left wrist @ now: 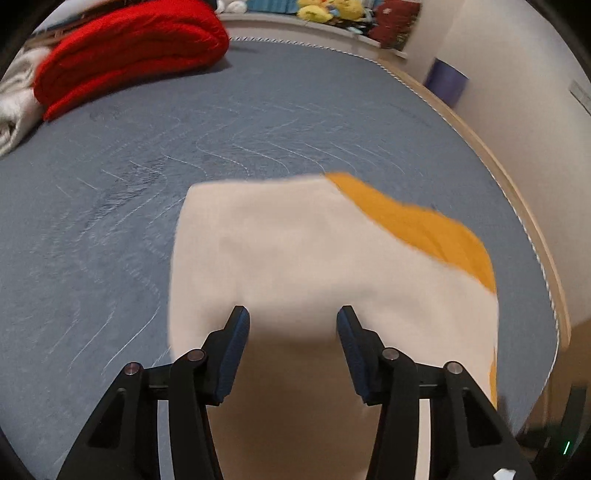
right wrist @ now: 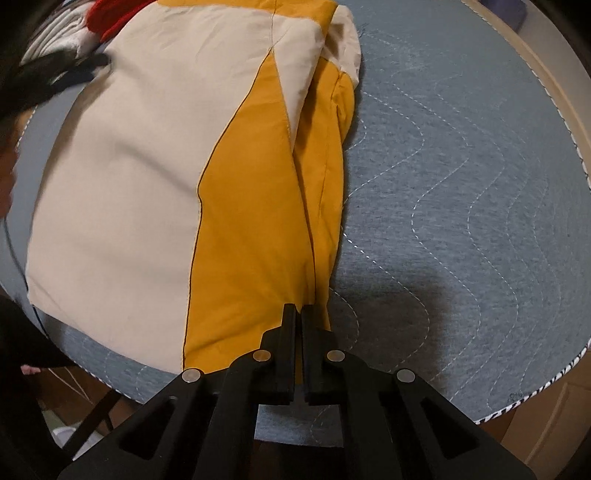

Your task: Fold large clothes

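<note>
The garment (right wrist: 122, 177), a large cream and mustard-yellow piece, lies folded on a blue-grey quilted cover (right wrist: 461, 192) with wavy white stitching, spread over a bed-like surface. In the right wrist view the garment occupies the left and centre of the frame, its cream panel to the left, a broad yellow panel beside it, and a doubled yellow fold along its right edge; its near edge lies close to the near border of the cover. The right gripper (right wrist: 299, 314) points steeply downward at the garment's near right corner, its jaws pressed together; the tips sit at the yellow edge, but whether fabric is caught between them cannot be told from this view. In the left wrist view the left gripper (left wrist: 293, 317) hangs above the cream panel with its jaws spread apart; nothing is pinched between them, and the cloth below them is blurred. A yellow section of the garment (left wrist: 424, 229) shows to the right of the cream area in that view. In the left wrist view, a folded red blanket (left wrist: 129, 55) rests on the cover at the far left, well apart from the garment, with a whitish bundle of cloth (left wrist: 14, 107) beside it. Soft toys (left wrist: 328, 11) line the far end. A dark blurred shape at the upper left of the right wrist view cannot be identified.
</note>
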The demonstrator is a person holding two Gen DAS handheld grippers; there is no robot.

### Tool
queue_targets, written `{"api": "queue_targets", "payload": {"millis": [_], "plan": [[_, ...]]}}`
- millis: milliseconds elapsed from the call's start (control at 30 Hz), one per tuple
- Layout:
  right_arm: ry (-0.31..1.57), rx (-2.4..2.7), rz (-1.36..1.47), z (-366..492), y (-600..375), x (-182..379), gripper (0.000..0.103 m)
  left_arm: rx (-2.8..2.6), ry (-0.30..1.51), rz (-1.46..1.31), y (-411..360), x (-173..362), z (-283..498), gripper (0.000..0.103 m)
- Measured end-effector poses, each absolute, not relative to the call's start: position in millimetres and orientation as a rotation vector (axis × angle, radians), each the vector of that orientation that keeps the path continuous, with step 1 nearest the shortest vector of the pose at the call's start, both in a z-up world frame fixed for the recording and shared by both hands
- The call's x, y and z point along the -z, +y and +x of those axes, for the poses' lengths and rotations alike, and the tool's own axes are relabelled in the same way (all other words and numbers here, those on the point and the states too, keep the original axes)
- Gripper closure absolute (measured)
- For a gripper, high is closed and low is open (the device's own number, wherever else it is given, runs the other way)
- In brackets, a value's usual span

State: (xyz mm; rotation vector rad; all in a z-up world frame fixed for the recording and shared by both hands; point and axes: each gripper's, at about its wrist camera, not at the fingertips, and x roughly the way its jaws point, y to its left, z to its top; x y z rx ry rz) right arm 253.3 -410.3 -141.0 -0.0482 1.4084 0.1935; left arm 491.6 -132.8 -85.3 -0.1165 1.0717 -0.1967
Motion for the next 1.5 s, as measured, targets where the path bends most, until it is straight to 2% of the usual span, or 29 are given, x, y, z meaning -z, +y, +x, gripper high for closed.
{"api": "queue_targets", "payload": {"millis": [200, 333, 467, 567, 633, 733, 800, 900, 933, 1033, 1100, 1167, 1200, 1233, 1267, 1367, 1500], "plan": [[1.438, -0.194, -0.056, 259, -408, 147, 0.101, 0.133, 1.105, -0.115, -142, 105, 544, 0.057], [1.452, -0.202, -0.068, 265, -402, 143, 0.101, 0.131, 1.183, 0.002, -159, 124, 564, 0.060], [1.461, -0.203, -0.038, 271, -406, 138, 0.097, 0.158, 1.159, -0.011, -149, 96, 562, 0.059], [1.397, -0.189, -0.039, 273, -418, 108, 0.095, 0.217, 1.037, -0.120, -118, 48, 521, 0.057], [1.260, -0.188, -0.034, 264, -425, 74, 0.092, 0.283, 1.000, -0.084, -105, 28, 472, 0.057], [1.113, -0.182, 0.023, 261, -435, 42, 0.088, 0.358, 1.056, 0.014, -97, 36, 405, 0.057], [1.082, -0.191, 0.075, 269, -434, 35, 0.087, 0.400, 1.120, 0.034, -93, 58, 358, 0.057], [1.163, -0.233, 0.105, 285, -419, 52, 0.085, 0.423, 1.180, 0.088, -94, 92, 315, 0.054], [1.225, -0.219, 0.080, 289, -411, 65, 0.085, 0.420, 1.176, 0.096, -92, 98, 307, 0.050], [1.362, -0.152, 0.021, 289, -406, 103, 0.084, 0.404, 1.177, -0.007, -77, 89, 305, 0.045], [1.351, -0.134, 0.052, 291, -408, 99, 0.082, 0.354, 1.142, -0.058, -64, 80, 313, 0.044], [1.304, -0.118, 0.120, 295, -414, 88, 0.075, 0.303, 1.102, -0.137, -45, 74, 319, 0.033], [1.261, -0.111, 0.153, 295, -417, 79, 0.056, 0.299, 1.103, -0.195, -36, 76, 324, 0.031], [1.222, -0.094, 0.160, 296, -418, 72, 0.034, 0.300, 1.120, -0.248, -29, 82, 331, 0.030], [1.208, -0.071, 0.146, 297, -419, 70, 0.027, 0.302, 1.147, -0.297, -26, 89, 335, 0.030], [1.257, -0.055, 0.129, 304, -416, 82, 0.024, 0.329, 1.253, -0.484, -12, 122, 352, 0.030], [1.315, -0.056, 0.209, 315, -419, 98, 0.024, 0.391, 1.277, -0.670, -5, 143, 363, 0.026]]}}
